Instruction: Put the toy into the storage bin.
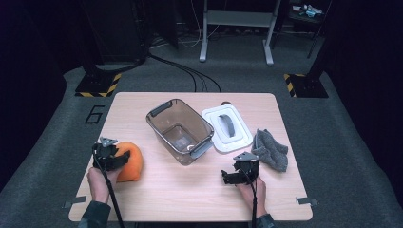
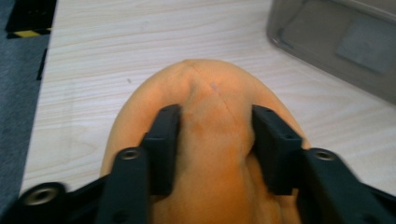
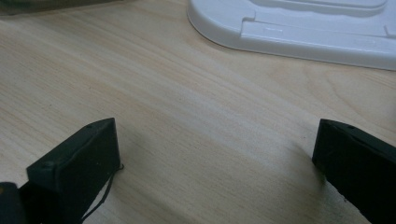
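With your left gripper (image 2: 212,140) pinching the soft orange cushion (image 2: 210,102) at the table's (image 1: 190,190) seven o'clock and your right gripper's (image 3: 215,158) jaws spread empty, that shallow fold risked slipping free

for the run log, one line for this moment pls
left gripper: shut on orange cloth | right gripper: open, over table | bin: empty

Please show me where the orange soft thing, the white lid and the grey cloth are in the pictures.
orange soft thing (image 2: 210,93): left gripper view, on its rounded top, ahead of the jaws.
white lid (image 1: 212,119): high view, on the flat white part left of its grey handle.
grey cloth (image 1: 272,150): high view, on the middle of the crumpled fabric.
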`<state>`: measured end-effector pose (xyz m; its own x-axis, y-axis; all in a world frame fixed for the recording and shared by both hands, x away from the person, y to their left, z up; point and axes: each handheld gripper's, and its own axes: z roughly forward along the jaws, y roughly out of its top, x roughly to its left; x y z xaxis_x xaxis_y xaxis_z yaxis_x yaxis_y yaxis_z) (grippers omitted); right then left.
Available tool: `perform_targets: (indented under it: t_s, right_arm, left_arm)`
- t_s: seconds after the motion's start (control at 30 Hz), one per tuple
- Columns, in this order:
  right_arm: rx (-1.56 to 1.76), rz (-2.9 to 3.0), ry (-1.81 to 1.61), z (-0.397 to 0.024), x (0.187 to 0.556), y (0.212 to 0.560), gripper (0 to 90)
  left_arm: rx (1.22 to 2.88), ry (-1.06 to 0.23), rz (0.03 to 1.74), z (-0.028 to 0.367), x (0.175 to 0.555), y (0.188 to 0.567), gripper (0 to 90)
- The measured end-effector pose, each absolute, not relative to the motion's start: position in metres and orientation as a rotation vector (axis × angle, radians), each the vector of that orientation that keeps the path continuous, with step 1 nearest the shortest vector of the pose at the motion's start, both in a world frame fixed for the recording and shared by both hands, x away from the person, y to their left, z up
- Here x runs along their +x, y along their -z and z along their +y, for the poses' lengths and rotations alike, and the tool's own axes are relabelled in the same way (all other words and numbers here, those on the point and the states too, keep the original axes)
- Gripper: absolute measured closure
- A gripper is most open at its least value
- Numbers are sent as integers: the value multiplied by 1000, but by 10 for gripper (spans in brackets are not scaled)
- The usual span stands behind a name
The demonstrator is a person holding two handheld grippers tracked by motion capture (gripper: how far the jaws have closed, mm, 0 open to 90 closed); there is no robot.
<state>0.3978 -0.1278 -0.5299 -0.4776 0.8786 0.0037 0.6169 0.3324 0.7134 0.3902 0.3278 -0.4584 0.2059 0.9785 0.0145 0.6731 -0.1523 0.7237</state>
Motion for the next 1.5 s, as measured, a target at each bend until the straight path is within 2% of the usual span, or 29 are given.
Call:
perform_targets:
  t_s: [0.07, 0.17, 0.27, 0.5, 0.57, 0.7, 0.8, 0.93, 1.03, 1.17, 1.27, 1.4, 1.5]
  right_arm:
    - [1322, 2219, -934, -128, 398, 530, 0]
    - [1322, 2219, -934, -128, 398, 530, 0]
    - [1322, 2220, -934, -128, 398, 530, 0]
    - [1322, 2219, -934, -128, 398, 530, 0]
    - [1322, 2219, -934, -128, 398, 530, 1]
    - [1320, 2219, -934, -128, 398, 530, 0]
    - [1323, 2217, -934, -128, 398, 530, 1]
    - [1323, 2217, -934, -128, 398, 530, 1]
    - [1323, 2218, -934, -128, 398, 530, 0]
    - [1323, 2218, -934, -128, 398, 530, 1]
    - [1324, 2217, -934, -128, 398, 530, 0]
    - [1324, 2216, -935, -128, 398, 530, 1]
    - [1311, 2216, -932, -128, 398, 530, 2]
  left_arm:
    - [1912, -689, 1488, 327, 388, 457, 655]
    - [1936, -713, 1422, 329, 386, 452, 713]
    - [1943, -717, 1375, 332, 385, 447, 731]
    - [1964, -609, 1268, 335, 379, 440, 717]
    - [1974, -579, 1279, 335, 379, 444, 688]
    - [1901, -609, 1372, 333, 378, 447, 488]
    - [1834, -628, 1454, 328, 378, 445, 399]
    - [1818, -626, 1510, 320, 380, 449, 335]
    - [1825, -645, 1551, 313, 383, 455, 321]
    - [1858, -647, 1574, 307, 384, 461, 348]
    - [1876, -656, 1551, 306, 382, 465, 430]
    - [1895, -653, 1518, 309, 380, 465, 583]
    - [1891, -660, 1486, 310, 379, 464, 632]
